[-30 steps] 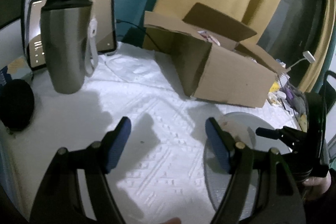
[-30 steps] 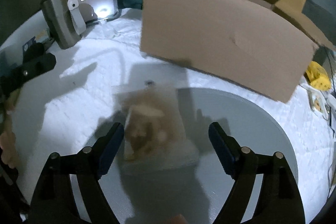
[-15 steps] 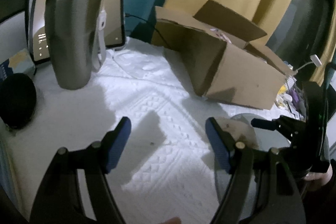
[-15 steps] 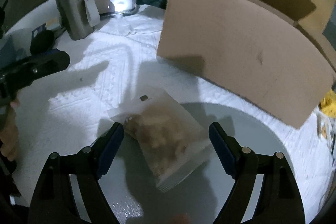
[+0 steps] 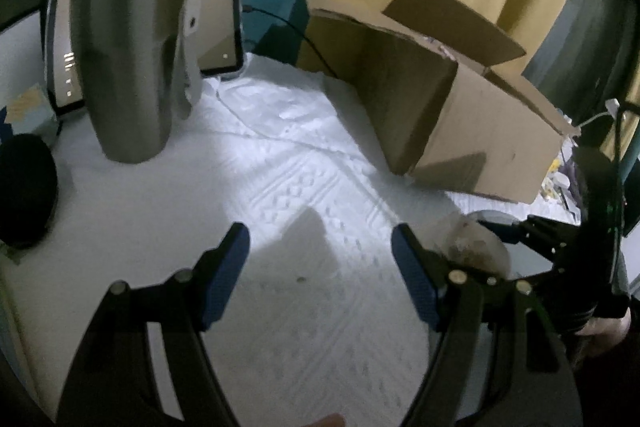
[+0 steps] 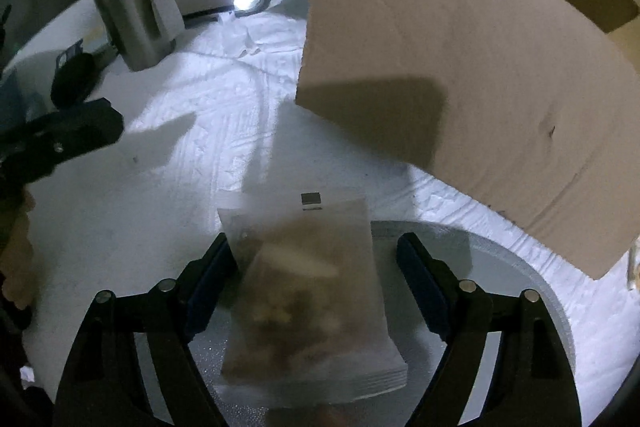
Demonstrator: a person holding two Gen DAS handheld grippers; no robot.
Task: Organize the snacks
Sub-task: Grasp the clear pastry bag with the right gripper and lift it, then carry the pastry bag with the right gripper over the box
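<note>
Presently, one snack bag (image 6: 312, 287): clear, light, crinkly, contents likely brittle; lies on grey plate (image 6: 500, 267) between my right gripper (image 6: 312, 267), its jaws closing, not yet pressing. Best taken across the flat middle. Left gripper (image 5: 320, 259) parted, empty.

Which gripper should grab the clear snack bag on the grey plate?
Right. The right gripper already straddles the clear plastic snack bag on the round grey plate, its fingers closing around it without touching yet. The left gripper is open over bare white cloth, beside the bag.
</note>
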